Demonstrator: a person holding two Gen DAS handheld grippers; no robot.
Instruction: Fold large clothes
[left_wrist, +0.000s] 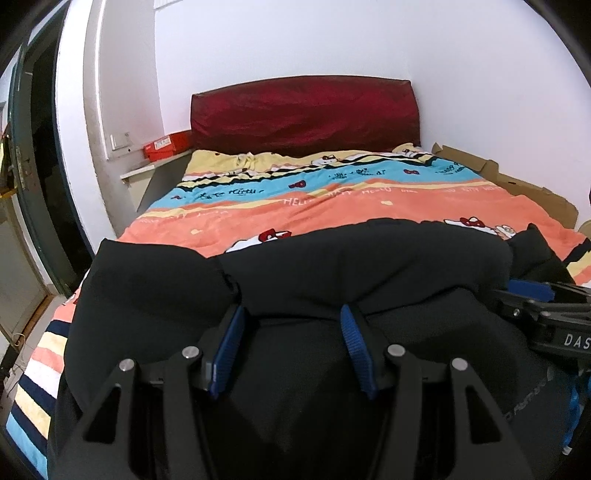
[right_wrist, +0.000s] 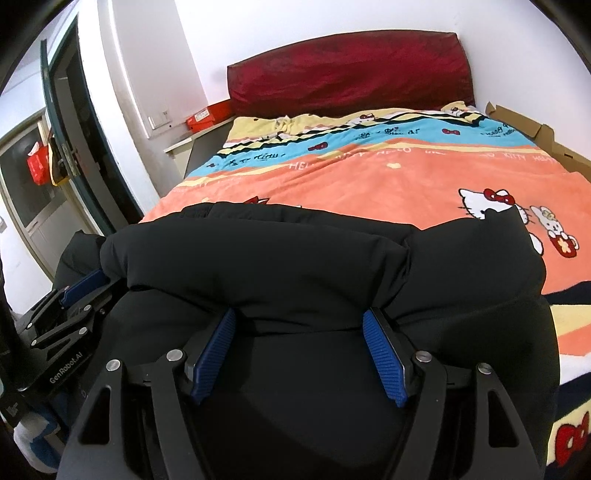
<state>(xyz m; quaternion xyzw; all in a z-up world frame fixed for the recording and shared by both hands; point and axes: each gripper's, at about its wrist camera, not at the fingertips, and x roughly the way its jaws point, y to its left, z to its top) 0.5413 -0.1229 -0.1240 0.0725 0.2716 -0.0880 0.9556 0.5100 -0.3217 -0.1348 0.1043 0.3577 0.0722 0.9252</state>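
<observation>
Ahead, black jacket (left_wrist: 332, 266) edge; open blanket (left_wrist: 332, 206) beyond.

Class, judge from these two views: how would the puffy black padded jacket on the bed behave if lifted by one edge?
The puffy black padded jacket would probably flop and drape, since it already sags in soft rolls over the cartoon-print bedspread. Its puffed bulk suggests it is light for its size. The smooth shell might slip from the left claw or right claw.

A jacket (left_wrist: 332, 266) lies on the bed (left_wrist: 332, 210) just ahead of both grippers; the headboard (left_wrist: 303, 110) stands far beyond.
</observation>
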